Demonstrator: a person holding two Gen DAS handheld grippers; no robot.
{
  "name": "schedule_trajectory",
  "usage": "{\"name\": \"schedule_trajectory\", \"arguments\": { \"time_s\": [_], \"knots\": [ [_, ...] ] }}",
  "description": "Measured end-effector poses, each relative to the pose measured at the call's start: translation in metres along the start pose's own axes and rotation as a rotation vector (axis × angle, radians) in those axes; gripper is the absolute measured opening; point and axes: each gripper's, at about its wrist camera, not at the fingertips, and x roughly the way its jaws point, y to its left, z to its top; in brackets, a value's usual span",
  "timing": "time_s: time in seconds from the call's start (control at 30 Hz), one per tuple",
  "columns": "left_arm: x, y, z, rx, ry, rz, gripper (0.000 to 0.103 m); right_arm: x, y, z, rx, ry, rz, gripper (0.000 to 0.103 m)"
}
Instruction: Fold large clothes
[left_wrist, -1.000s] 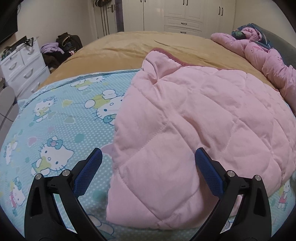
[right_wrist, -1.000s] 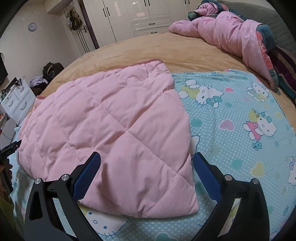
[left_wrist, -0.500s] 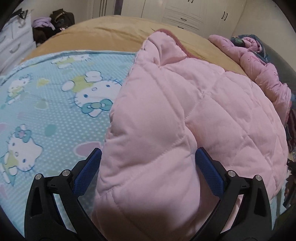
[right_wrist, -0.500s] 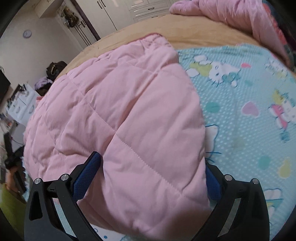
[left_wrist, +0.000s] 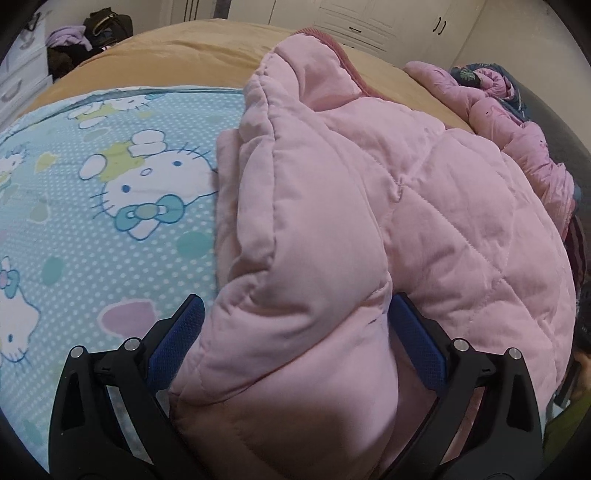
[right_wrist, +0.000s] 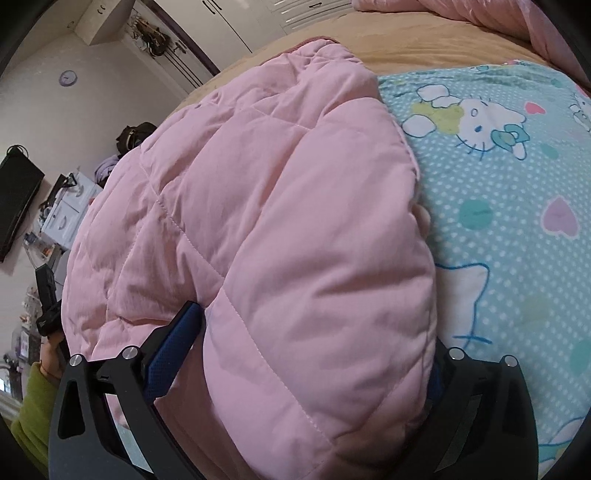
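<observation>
A large pink quilted garment (left_wrist: 424, 206) lies on the blue cartoon-cat blanket (left_wrist: 110, 229); its darker pink ribbed edge points to the far side. My left gripper (left_wrist: 295, 301) is open, and the garment's near left corner bulges between its blue pads (left_wrist: 173, 343). In the right wrist view the same garment (right_wrist: 258, 206) fills the middle. The right gripper (right_wrist: 314, 328) is open too, with the near right corner between its fingers. Its left pad (right_wrist: 173, 347) shows; the quilting hides the right pad.
The blanket (right_wrist: 509, 229) lies over a tan bedcover (left_wrist: 177, 55). A heap of pink bedding (left_wrist: 517, 122) sits at the far right. White wardrobes, a drawer unit (right_wrist: 66, 218) and bags stand beyond the bed. A green sleeve (right_wrist: 33, 413) shows at lower left.
Both grippers have pushed forward and down onto the garment's near corners, so the quilting now sits between the fingers of each. Both stay wide apart.
</observation>
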Motion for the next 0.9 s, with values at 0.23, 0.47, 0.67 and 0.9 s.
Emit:
{"name": "schedule_trajectory", "arguments": {
  "time_s": [0.23,0.47,0.67,0.9],
  "knots": [
    [-0.003,-0.022,0.002,0.027,-0.030,-0.014,0.065,-0.006,0.010,-0.007,-0.027,-0.031,0.019,0.081],
    [-0.020,-0.036,0.002,0.085,-0.036,0.023,0.043,-0.026,0.025,-0.010,-0.030,-0.101,0.033,0.051],
    [-0.041,-0.040,-0.003,0.091,-0.041,0.011,0.038,-0.056,0.038,-0.017,-0.046,-0.136,0.060,0.042],
    [-0.075,-0.046,-0.022,0.089,-0.053,-0.018,0.037,-0.089,0.051,-0.035,-0.072,-0.143,0.063,0.041]
  ]
}}
